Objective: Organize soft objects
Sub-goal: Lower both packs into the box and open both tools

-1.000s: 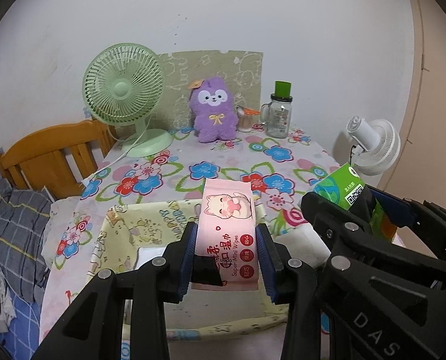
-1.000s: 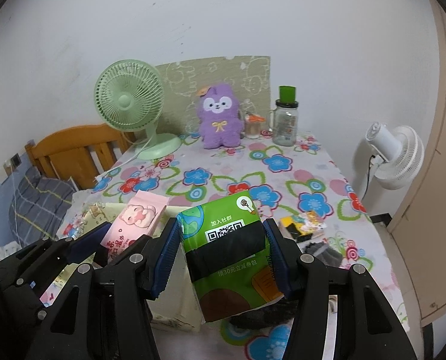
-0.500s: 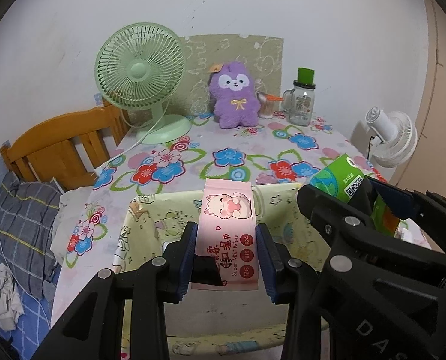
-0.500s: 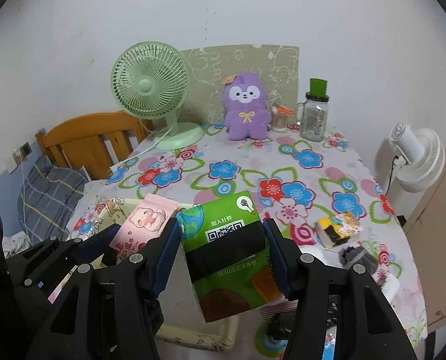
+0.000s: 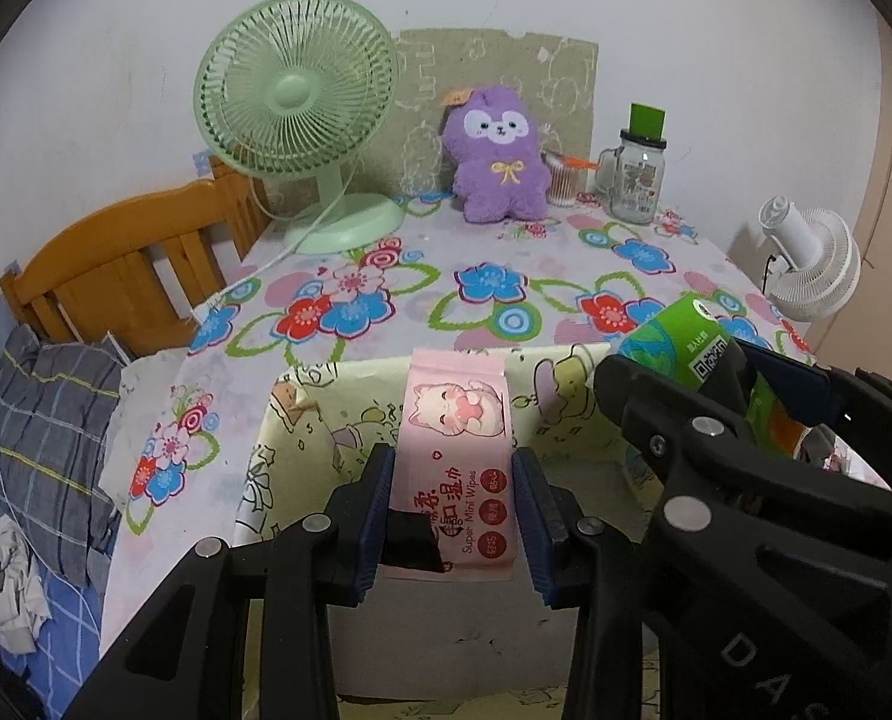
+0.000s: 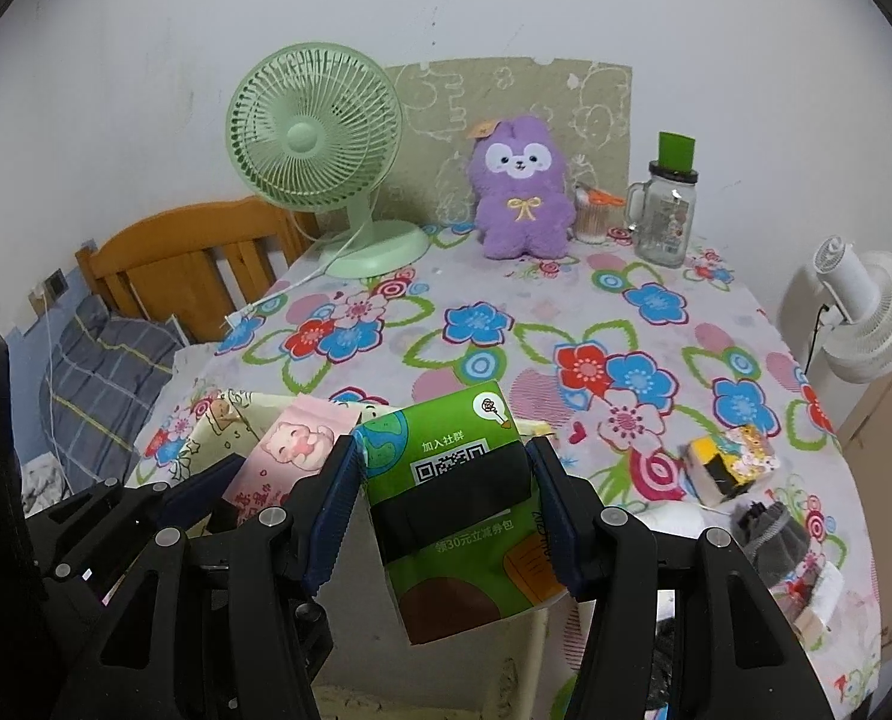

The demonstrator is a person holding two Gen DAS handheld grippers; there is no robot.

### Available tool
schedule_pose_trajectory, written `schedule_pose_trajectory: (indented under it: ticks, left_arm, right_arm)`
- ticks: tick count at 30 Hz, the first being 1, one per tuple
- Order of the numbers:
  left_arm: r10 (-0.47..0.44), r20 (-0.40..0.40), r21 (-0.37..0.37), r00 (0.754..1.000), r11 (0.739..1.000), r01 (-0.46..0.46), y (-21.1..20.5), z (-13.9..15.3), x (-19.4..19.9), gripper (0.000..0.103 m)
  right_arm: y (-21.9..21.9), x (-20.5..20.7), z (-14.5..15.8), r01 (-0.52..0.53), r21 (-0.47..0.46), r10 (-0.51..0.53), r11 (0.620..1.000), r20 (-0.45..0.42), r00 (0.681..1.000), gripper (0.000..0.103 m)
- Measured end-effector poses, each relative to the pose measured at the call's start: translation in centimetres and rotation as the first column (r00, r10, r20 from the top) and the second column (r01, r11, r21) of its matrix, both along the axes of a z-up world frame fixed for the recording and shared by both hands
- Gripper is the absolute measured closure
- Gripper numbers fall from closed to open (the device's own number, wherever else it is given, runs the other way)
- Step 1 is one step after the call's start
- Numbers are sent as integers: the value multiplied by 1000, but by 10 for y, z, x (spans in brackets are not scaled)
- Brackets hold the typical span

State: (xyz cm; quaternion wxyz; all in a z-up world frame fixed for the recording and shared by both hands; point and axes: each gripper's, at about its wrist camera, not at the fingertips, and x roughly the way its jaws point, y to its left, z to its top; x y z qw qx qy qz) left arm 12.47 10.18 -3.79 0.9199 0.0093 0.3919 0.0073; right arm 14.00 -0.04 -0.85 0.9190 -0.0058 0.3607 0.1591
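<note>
Clamping pink wipes pack, left gripper; right gripper clamps green tissue pack.

A plain white wall backs a table under a flowered tablecloth. A green patterned board leans on the wall. Left stands a wooden headboard with grey plaid bedding; right, a white fan.

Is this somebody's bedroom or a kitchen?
Probably a bedroom: a wooden bed frame with plaid bedding stands beside the floral-clothed table, and a purple plush toy sits by the wall.
</note>
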Motion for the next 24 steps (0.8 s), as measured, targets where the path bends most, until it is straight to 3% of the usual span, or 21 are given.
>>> schedule_pose_trajectory:
  ticks: [7, 12, 15, 24]
  left_arm:
    - [17, -29, 5, 999, 1000, -17, 5, -8, 7, 59]
    - [10, -37, -11, 999, 1000, -10, 7, -10, 7, 41]
    - [5, -31, -19, 999, 1000, -6, 7, -7, 5, 32]
    - [-4, -15, -23, 1000, 1000, 4, 2, -3, -1, 19]
  right_arm:
    - [7, 9, -10, -8, -19, 7, 1000, -4, 1000, 43]
    - [11, 12, -11, -18, -18, 18, 1000, -1, 1000, 39]
    - [13, 13, -14, -25, -41, 25, 999, -11, 1000, 25]
    - [8, 4, -8, -7, -65, 9, 998, 21, 1000, 18]
